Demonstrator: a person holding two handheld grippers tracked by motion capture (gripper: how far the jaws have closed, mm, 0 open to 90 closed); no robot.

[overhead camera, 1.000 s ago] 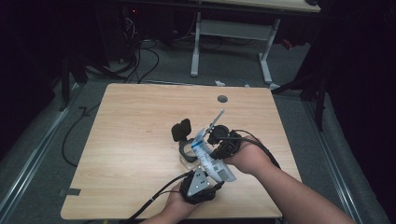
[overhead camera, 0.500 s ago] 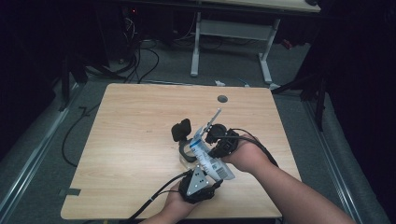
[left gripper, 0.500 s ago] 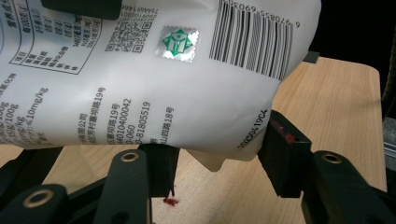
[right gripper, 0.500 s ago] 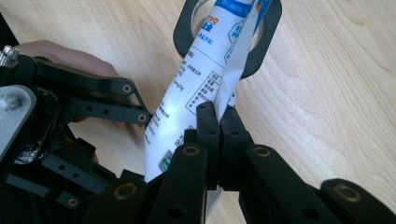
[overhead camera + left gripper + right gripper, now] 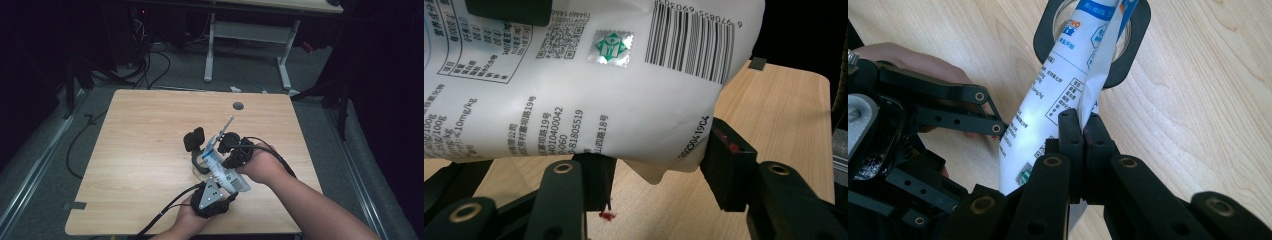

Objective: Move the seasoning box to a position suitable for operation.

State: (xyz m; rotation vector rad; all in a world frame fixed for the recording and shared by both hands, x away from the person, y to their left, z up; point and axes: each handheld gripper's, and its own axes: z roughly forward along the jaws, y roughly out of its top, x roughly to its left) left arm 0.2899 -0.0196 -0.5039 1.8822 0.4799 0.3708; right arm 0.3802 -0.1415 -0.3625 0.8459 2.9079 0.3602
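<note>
— Two grippers, and we count one pouch between them. Our right gripper point(image 5: 1082, 131) has its jaws pressed together on a fold along the edge of the white printed pouch point(image 5: 1048, 110), pinching it tight.

— And our left gripper point(image 5: 659, 167)? We see its jaws standing partly spread, one at each side of the pouch's lower end point(image 5: 589, 100); the near pad meets the film, but the far pad is hard to judge, so we cannot say that it presses.

— Agreed. Outward from there: one black cup point(image 5: 1128, 45) with a clear inside, standing on the table point(image 5: 1208, 90), and the pouch's top end leans into its mouth.

— Two hands as well. In the high view we see the left hand point(image 5: 192, 220) at the near edge of the table and the right hand point(image 5: 262, 162) just beyond it, with the pouch point(image 5: 222, 167) slanting between the two grippers above the wood.

— That view also gives us one round hole point(image 5: 238, 106) near the far edge. The barcode point(image 5: 696, 37), one green seal point(image 5: 611, 47) and the fine print are readable in the left gripper view.
</note>
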